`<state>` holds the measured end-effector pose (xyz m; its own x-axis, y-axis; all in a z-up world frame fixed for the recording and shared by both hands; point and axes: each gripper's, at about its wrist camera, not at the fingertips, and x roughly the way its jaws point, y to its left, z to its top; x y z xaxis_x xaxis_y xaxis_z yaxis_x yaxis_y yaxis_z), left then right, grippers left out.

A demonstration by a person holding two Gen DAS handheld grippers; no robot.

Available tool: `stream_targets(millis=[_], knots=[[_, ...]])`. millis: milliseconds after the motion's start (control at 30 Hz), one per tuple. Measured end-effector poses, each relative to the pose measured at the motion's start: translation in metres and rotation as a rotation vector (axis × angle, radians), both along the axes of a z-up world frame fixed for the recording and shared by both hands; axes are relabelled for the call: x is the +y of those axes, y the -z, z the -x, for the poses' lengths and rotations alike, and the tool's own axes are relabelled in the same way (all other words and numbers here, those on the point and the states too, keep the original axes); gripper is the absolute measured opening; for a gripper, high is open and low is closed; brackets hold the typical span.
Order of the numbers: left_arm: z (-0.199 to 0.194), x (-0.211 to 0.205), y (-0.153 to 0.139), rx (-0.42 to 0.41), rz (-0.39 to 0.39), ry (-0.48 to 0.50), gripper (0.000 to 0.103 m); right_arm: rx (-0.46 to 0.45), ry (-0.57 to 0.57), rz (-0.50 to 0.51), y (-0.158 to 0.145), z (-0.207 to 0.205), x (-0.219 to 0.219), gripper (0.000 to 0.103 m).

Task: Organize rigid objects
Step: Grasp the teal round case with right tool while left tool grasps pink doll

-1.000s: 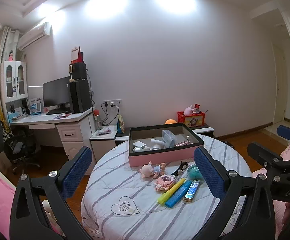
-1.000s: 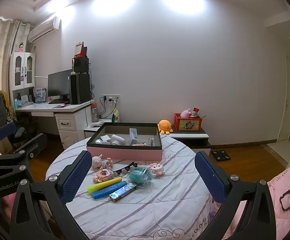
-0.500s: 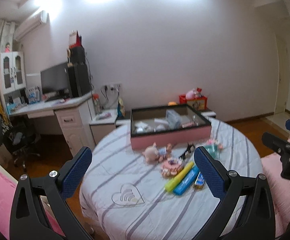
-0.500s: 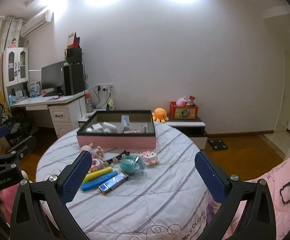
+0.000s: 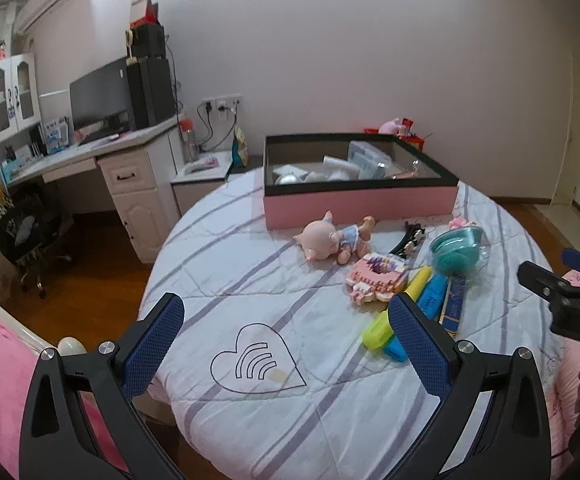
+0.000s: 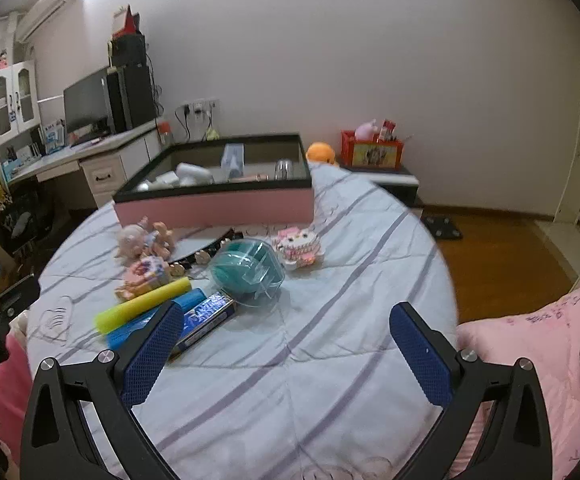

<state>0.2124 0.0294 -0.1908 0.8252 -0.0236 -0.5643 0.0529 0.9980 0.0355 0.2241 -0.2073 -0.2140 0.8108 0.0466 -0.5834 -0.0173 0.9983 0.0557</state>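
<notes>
A pink box with a black rim (image 5: 357, 202) (image 6: 214, 206) stands at the far side of the round table and holds several items. In front of it lie a pig doll (image 5: 329, 240) (image 6: 142, 238), a pink block toy (image 5: 375, 276) (image 6: 146, 276), a yellow tube (image 5: 397, 308) (image 6: 142, 310), a blue tube (image 5: 429, 304) (image 6: 150, 324), a dark blue pack (image 5: 455, 304) (image 6: 206, 318), a teal clear container (image 5: 455, 248) (image 6: 248, 270) and a pink owl toy (image 6: 299, 246). My left gripper (image 5: 290, 344) is open and empty above the table's near left. My right gripper (image 6: 286, 354) is open and empty above the near right.
The table (image 5: 250, 280) has a striped white cloth. A desk with a monitor (image 5: 98, 100) and a chair (image 5: 18, 232) stand at the left. A low cabinet with a red box (image 6: 371, 154) is behind. Pink bedding (image 6: 549, 344) lies at the right.
Both grippers have moved forward and tilted down toward the table. The objects now appear larger and closer. Both stay open and empty.
</notes>
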Motion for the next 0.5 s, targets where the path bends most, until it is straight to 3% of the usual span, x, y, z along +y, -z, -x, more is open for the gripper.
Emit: stream_targets(millis=[333,500], knots=[[-0.032,0.011,0.017,0.051,0.014,-0.016,0.103,0.130,-0.041,-0.102,0.022,-0.069,0.013,0.103],[-0.044,0.014,0.024,0.073,0.017,-0.026,0.103,0.182,-0.056,-0.068,0.031,-0.092,0.022,0.103]])
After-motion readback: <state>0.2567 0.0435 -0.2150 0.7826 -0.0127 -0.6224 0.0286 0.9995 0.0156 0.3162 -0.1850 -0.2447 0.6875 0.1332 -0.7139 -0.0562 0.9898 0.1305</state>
